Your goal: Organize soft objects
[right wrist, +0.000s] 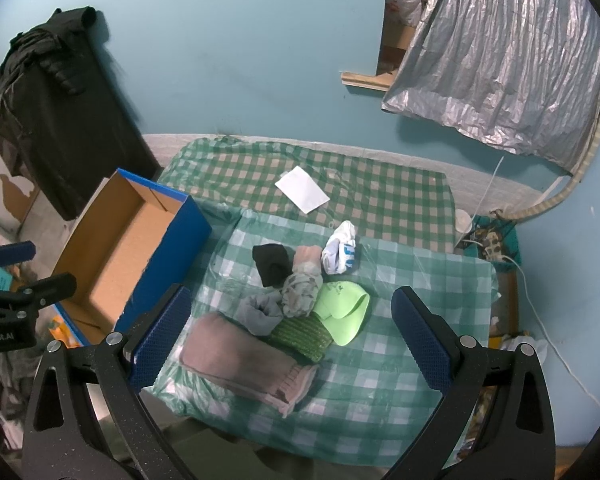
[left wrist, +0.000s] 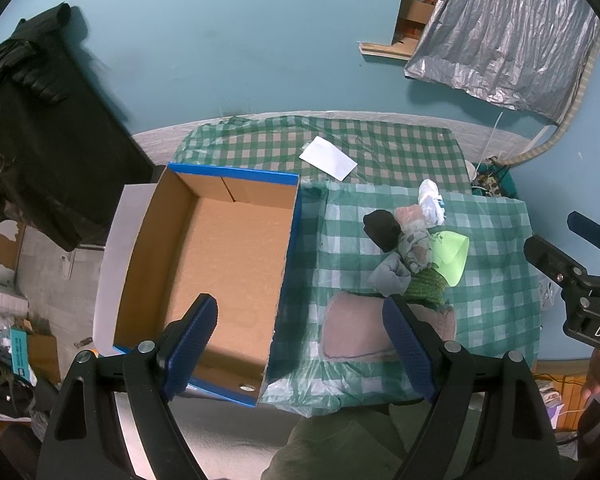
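A pile of soft items lies on the green checked tablecloth (right wrist: 400,312): a folded pink cloth (right wrist: 244,356), a green knit piece (right wrist: 300,336), a grey sock (right wrist: 258,312), a patterned bundle (right wrist: 300,292), a black sock (right wrist: 272,264), a white and blue sock (right wrist: 340,252) and a lime green cloth (right wrist: 344,312). An open, empty cardboard box with blue sides (left wrist: 220,260) stands left of the pile. My left gripper (left wrist: 300,344) is open above the box's right wall, with the pink cloth (left wrist: 356,332) by its right finger. My right gripper (right wrist: 292,340) is open and empty, high above the pile.
A white paper (right wrist: 302,194) lies on the far part of the table. A black garment (right wrist: 56,112) hangs at the left against the blue wall. A silver crinkled sheet (right wrist: 500,60) hangs at the right. Cables and clutter (right wrist: 488,240) lie past the table's right edge.
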Action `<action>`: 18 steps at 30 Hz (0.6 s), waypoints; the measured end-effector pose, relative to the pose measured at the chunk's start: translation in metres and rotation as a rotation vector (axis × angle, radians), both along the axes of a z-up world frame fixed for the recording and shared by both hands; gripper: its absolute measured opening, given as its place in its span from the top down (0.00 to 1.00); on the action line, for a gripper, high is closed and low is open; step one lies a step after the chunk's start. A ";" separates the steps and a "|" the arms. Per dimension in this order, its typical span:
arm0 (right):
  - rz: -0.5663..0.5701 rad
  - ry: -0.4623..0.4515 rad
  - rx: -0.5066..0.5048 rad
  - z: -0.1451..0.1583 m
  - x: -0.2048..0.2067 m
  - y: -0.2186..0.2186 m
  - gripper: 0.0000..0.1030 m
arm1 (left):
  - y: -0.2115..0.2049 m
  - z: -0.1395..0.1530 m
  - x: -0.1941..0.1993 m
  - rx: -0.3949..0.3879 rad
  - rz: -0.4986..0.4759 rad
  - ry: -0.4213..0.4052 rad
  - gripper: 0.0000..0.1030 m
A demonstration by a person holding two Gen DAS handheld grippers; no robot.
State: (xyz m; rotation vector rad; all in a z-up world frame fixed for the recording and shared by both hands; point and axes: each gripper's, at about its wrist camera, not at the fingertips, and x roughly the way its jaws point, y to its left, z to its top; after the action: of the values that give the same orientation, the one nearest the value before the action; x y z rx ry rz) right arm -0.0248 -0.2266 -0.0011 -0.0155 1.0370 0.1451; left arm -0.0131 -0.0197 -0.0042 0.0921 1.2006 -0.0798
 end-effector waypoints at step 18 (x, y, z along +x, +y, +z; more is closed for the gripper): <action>-0.004 0.016 0.006 -0.007 -0.001 -0.009 0.02 | -0.012 -0.005 0.010 -0.006 -0.011 0.022 0.17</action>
State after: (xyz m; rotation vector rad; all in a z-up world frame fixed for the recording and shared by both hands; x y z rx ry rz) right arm -0.0262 -0.2358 -0.0078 -0.0066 1.0529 0.1445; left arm -0.0031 -0.0320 -0.0090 0.0928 1.2221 -0.0942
